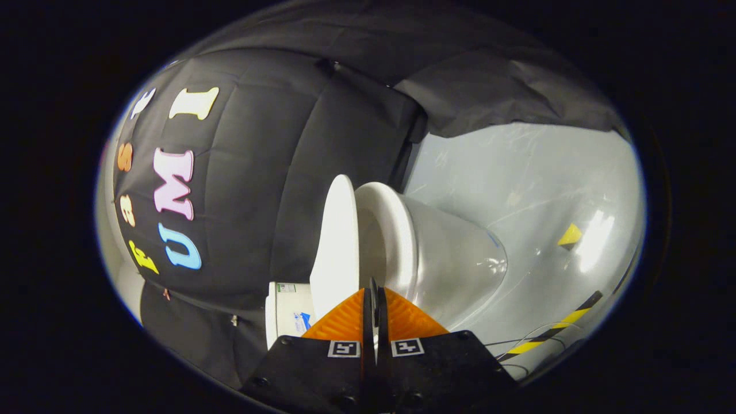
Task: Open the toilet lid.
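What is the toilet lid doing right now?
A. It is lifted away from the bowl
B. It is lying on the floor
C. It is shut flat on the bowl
A: a gap shows between the lid and the rim of the bowl, so the inside of the bowl can be seen; the gripper has its fingers closed together right at the lid's near edge.

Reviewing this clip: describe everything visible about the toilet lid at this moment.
The toilet lid is a smooth, glossy white panel with a rounded edge, likely plastic. It is partly raised, standing apart from the white bowl so a wedge-shaped gap shows the rim and inside. The tank sits behind it. The claw is closed, fingertips together at the lid's near edge; whether it pinches the lid is unclear.
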Demonstrator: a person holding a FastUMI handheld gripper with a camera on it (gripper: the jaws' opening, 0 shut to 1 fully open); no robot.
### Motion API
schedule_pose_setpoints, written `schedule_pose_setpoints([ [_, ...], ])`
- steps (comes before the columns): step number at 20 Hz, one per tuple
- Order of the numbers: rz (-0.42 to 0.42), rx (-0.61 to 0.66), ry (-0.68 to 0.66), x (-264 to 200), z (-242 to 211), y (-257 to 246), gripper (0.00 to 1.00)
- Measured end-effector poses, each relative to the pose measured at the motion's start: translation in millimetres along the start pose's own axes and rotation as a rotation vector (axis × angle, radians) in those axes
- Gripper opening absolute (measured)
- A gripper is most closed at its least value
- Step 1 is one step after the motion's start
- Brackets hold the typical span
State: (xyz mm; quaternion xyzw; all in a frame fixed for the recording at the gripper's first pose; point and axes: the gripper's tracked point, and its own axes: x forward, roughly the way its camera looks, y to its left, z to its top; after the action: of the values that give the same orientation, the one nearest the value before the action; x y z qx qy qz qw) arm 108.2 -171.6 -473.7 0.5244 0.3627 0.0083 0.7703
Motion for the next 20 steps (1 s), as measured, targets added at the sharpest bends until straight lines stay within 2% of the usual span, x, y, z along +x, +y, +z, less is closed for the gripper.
schedule_pose_setpoints([
  [6, -0.038, -0.13, -0.047, -24.4, -2.7, 68.3, 0.05],
  [13, -0.001, -0.311, -0.101, -55.4, -30.8, 188.6, 0.06],
  [17, -0.098, -0.49, -0.166, -62.0, -58.0, 234.5, 0.07],
  [20, -0.127, -0.575, -0.21, -64.2, -78.1, 269.7, 0.07],
])
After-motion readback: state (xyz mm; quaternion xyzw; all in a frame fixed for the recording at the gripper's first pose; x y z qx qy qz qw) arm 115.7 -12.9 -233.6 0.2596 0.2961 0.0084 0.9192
